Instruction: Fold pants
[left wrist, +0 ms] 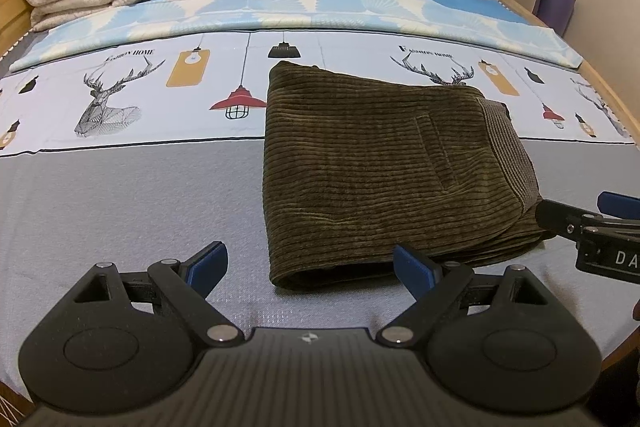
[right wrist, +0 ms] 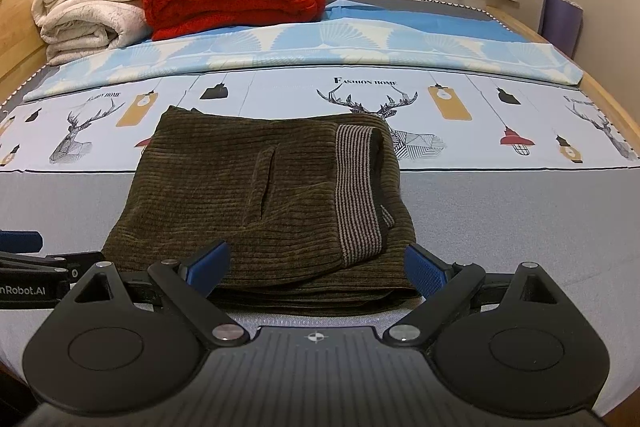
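The green pants (right wrist: pixel 260 203) lie folded on the bed (right wrist: pixel 500 227). The right gripper (right wrist: pixel 318 269) is wide open, just in front of them. The left gripper (left wrist: pixel 310 269) is open too, holding nothing.

The left gripper (left wrist: pixel 310 269) is held low and level, its two blue-padded fingers (left wrist: pixel 208 267) spread wide apart with nothing gripped between them. The right gripper (right wrist: pixel 318 269) is held in the same low, level pose, its fingers (right wrist: pixel 426 273) likewise spread wide and empty. In the left wrist view, part of the right gripper is seen at about 3 o'clock; in the right wrist view, part of the left gripper is seen at about 9 o'clock. The two are kept side by side, near each other but apart.
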